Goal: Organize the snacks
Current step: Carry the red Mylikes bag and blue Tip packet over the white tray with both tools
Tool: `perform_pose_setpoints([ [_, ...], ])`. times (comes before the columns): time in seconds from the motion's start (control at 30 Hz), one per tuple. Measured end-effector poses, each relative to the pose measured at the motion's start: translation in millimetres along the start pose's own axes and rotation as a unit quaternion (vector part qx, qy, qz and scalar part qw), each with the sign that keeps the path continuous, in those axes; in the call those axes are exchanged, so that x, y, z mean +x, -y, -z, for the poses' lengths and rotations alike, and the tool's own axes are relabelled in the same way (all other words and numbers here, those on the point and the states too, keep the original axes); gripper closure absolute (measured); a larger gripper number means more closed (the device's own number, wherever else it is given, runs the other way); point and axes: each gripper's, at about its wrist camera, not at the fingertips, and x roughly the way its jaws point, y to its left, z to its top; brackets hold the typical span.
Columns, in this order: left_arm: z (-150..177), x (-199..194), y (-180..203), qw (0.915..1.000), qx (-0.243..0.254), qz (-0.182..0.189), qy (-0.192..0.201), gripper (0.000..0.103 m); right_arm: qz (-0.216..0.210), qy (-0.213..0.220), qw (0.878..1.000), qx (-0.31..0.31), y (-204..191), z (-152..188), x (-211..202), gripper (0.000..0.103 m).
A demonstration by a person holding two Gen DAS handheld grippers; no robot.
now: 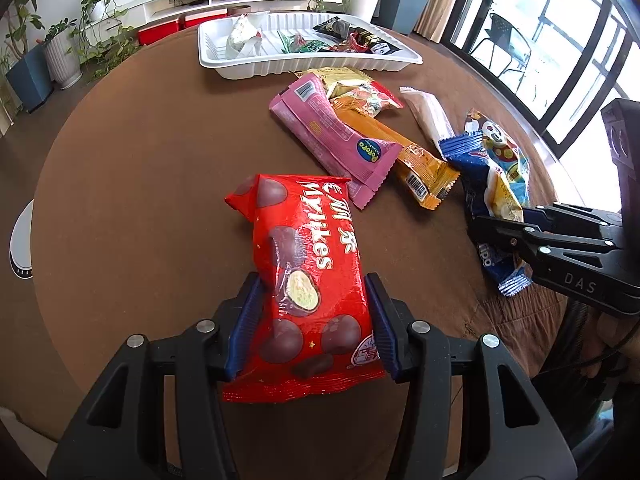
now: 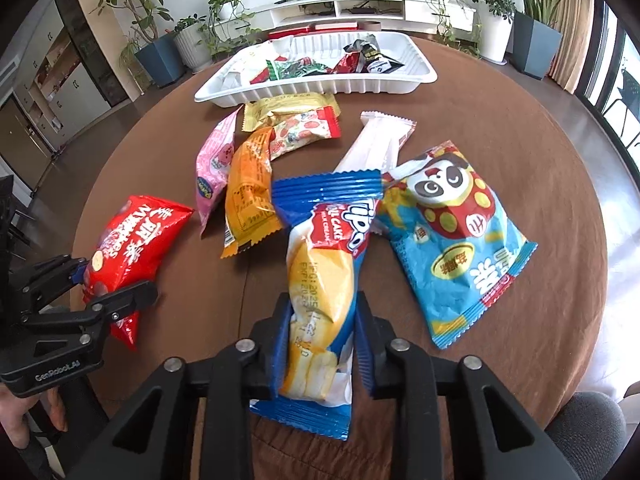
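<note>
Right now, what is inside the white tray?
The white tray holds several small packets: a white one, green, red and black. Anything beneath them is hidden.

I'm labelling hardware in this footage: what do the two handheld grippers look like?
Both are black plastic frames with silver bolts and ribbed blue pads on the fingers. The right gripper carries "DAS" lettering, the left gripper "GenRobot.AI". A bare hand grips the left one's handle.

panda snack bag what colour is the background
Light blue, with a red-and-yellow spotted panda on the panda snack bag; it shows best in the right wrist view.
</note>
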Motion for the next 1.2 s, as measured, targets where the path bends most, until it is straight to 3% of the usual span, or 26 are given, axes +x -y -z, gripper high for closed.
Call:
perform_pose_setpoints([
  [0.53,0,-7,-5,0.9999,-0.009,0.008,0.012,0.065,-0.044,0.009,0.999,0.01,1,12,-21,0.074],
  [1.2,-7,-45,-10,0.9938,-0.057,0.074,0.06,0.065,-0.107,0.032,0.993,0.048,20,12,-51,0.074],
])
